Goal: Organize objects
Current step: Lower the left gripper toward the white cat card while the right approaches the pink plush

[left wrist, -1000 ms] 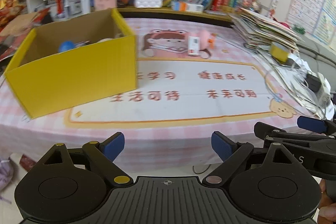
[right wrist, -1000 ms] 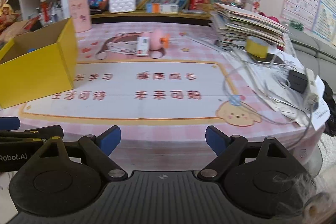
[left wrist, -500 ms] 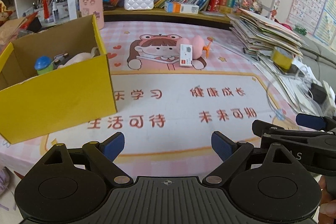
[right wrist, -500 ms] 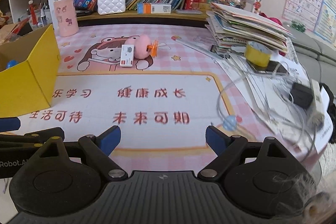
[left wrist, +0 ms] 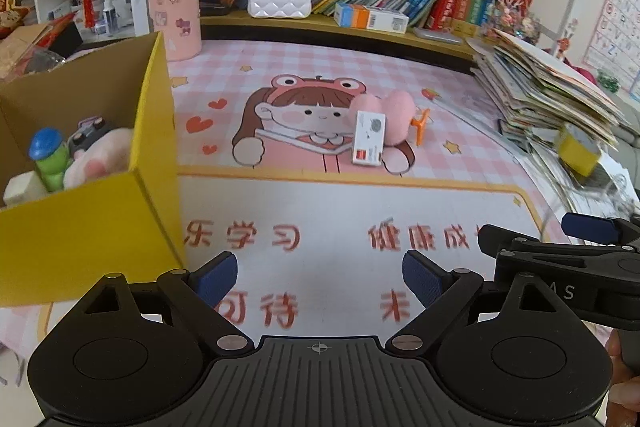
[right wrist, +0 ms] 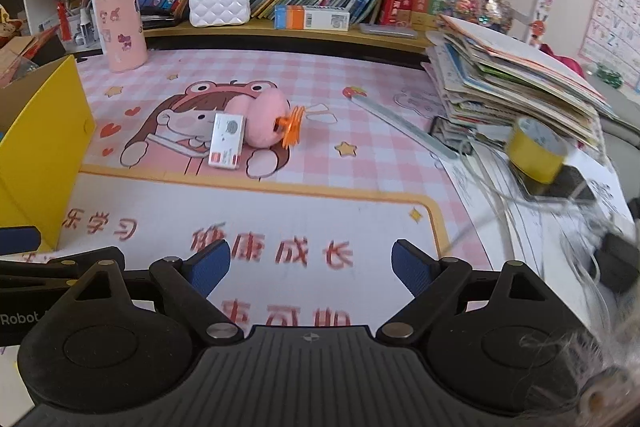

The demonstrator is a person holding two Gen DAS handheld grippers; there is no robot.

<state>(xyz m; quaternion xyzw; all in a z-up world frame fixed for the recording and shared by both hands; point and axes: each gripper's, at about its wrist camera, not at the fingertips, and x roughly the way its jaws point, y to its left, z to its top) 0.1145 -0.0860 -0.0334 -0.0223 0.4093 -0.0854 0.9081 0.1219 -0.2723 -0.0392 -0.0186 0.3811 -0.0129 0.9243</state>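
A yellow cardboard box (left wrist: 96, 223) stands at the left of the pink mat; it also shows in the right wrist view (right wrist: 38, 143). Inside lie a green bottle with a blue cap (left wrist: 48, 159) and a pink soft toy (left wrist: 100, 159). On the mat's middle lie a small white card box (left wrist: 369, 138) (right wrist: 227, 141) and a pink plush with an orange part (left wrist: 394, 115) (right wrist: 266, 123). My left gripper (left wrist: 320, 277) is open and empty, over the mat's front. My right gripper (right wrist: 310, 267) is open and empty, beside it to the right.
A pink cylinder (right wrist: 120, 29), a white quilted purse (right wrist: 219, 7) and books stand at the back shelf. A pile of papers (right wrist: 512, 79), a yellow tape roll (right wrist: 536, 151), a ruler (right wrist: 400, 123) and cables (right wrist: 560, 227) crowd the right side.
Both grippers have moved forward over the mat, toward the card box and plush. The yellow box now sits closer at the left. Both stayed open.
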